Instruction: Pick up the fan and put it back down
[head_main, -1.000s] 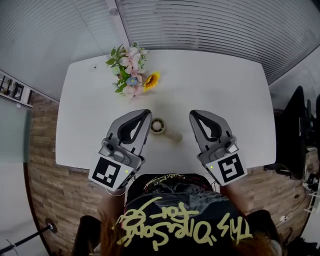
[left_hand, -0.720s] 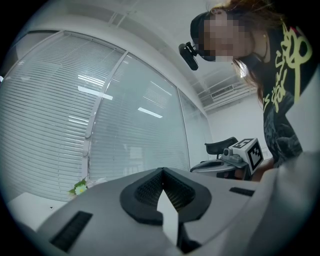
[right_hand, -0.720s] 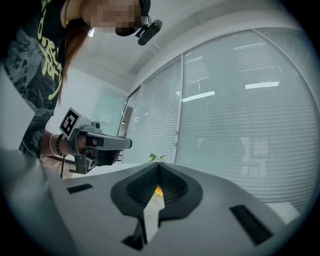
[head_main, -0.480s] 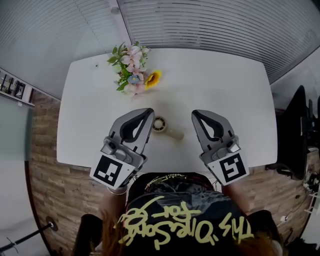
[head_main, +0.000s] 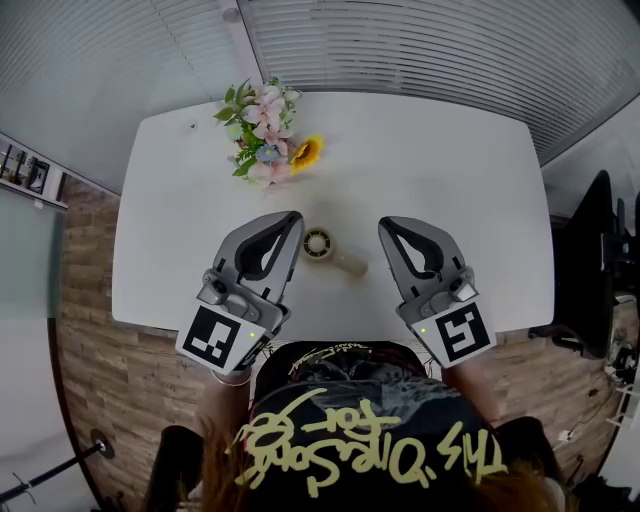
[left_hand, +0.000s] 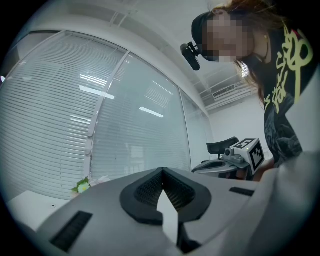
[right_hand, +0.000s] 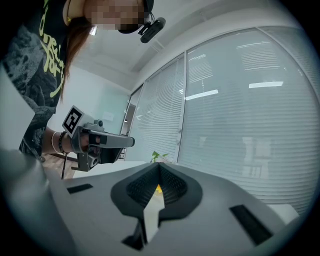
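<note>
White rectangular table (head_main: 440, 160) spreads out below me, and the small cream handheld fan (head_main: 334, 254) lies flat on it near the middle of the near edge. Its round head is toward my left and its short handle angles toward my right.

The fan sits between my two tools. My grey left gripper (head_main: 293, 217) is just beside the fan's head, though I cannot tell whether its side touches the head. My grey right gripper (head_main: 385, 224) is clear of the handle's end.

Both are clenched with nothing in them. In each gripper view the dark ribbed pads meet at their tips, and only a narrow hollow shows behind.

Through the hollow of the right one a speck of yellow shows, too small for me to say what it is.

Neither gripper view shows the fan, because my own jaw bodies fill the lower part of both.

A bunch of pink, white and yellow flowers with green leaves (head_main: 265, 135) lies near the far left corner, well apart from the fan.

My black shirt with yellow lettering (head_main: 360, 440) covers part of the near edge, so that stretch is hidden from the head view.
</note>
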